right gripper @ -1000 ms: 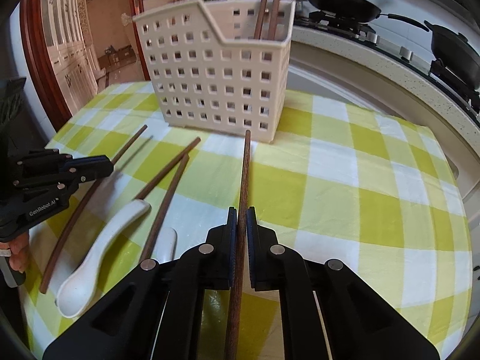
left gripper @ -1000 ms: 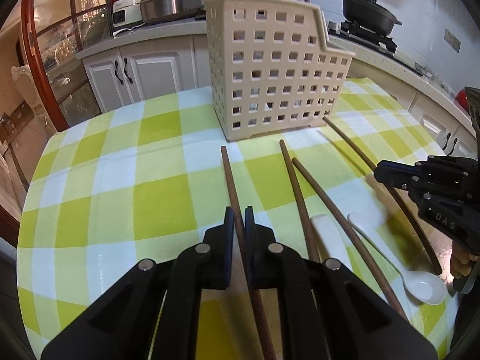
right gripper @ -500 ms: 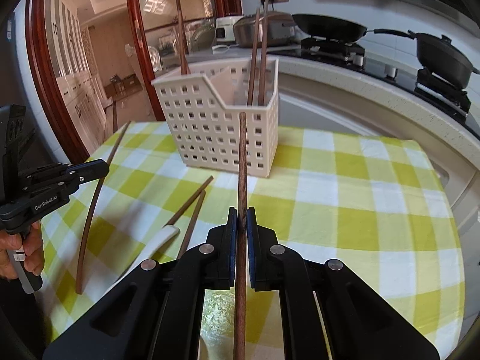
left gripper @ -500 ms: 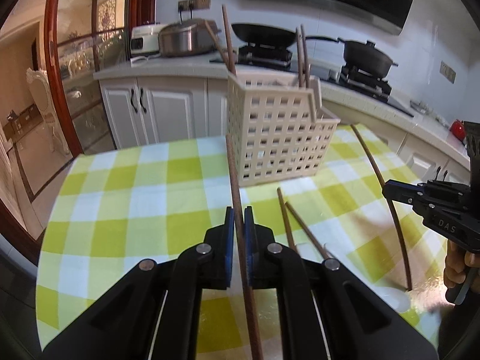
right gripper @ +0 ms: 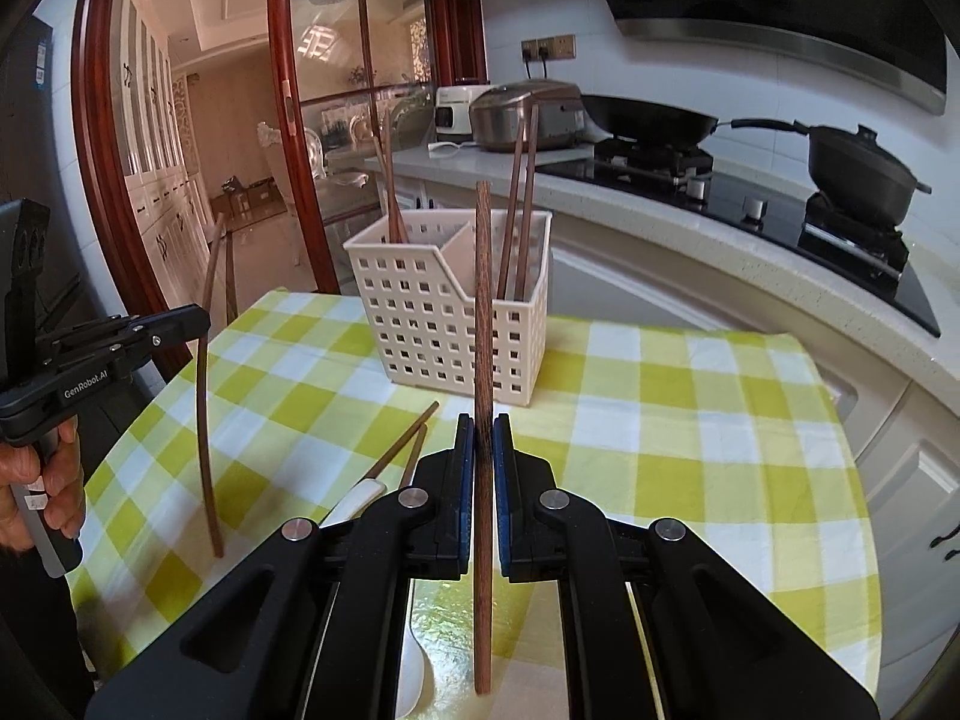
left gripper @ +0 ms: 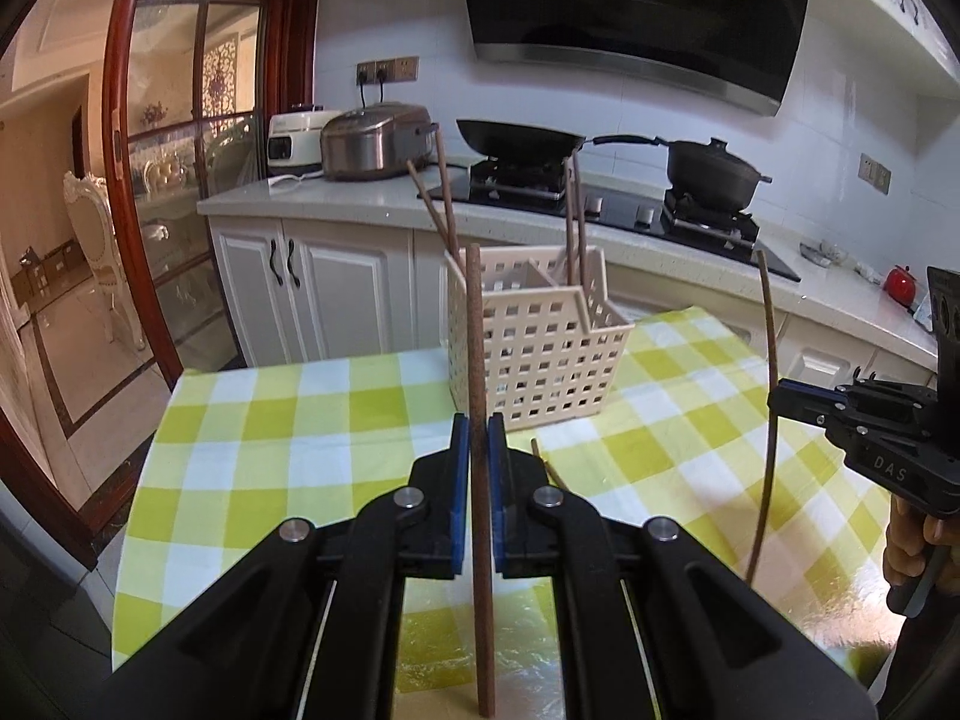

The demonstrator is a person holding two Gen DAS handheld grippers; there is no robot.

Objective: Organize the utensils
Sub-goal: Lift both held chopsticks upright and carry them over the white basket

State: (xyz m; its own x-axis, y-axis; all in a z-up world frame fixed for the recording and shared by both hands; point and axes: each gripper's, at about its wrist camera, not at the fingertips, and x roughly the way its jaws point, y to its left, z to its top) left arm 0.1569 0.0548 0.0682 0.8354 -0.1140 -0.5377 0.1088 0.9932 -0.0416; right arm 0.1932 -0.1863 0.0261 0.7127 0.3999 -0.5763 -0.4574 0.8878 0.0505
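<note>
A brown chopstick [left gripper: 477, 372] was clamped upright in the left hand-held gripper [left gripper: 478, 450], another chopstick [right gripper: 482, 312] in the right hand-held gripper [right gripper: 482, 450], both above the desk [right gripper: 660, 396] before the basket [right gripper: 420, 306].

Rice cooker [left gripper: 377, 141], wok [left gripper: 519, 138] and pot [left gripper: 711, 174] on counter [left gripper: 336, 201].

The surface [right gripper: 690, 396] has a yellow-and-white checked cloth. At its far side stands a cream perforated plastic basket [right gripper: 444, 324]. Nearer, left of centre, two brown wooden chopsticks [right gripper: 403, 445] lie beside a white ceramic spoon [right gripper: 355, 504].
</note>
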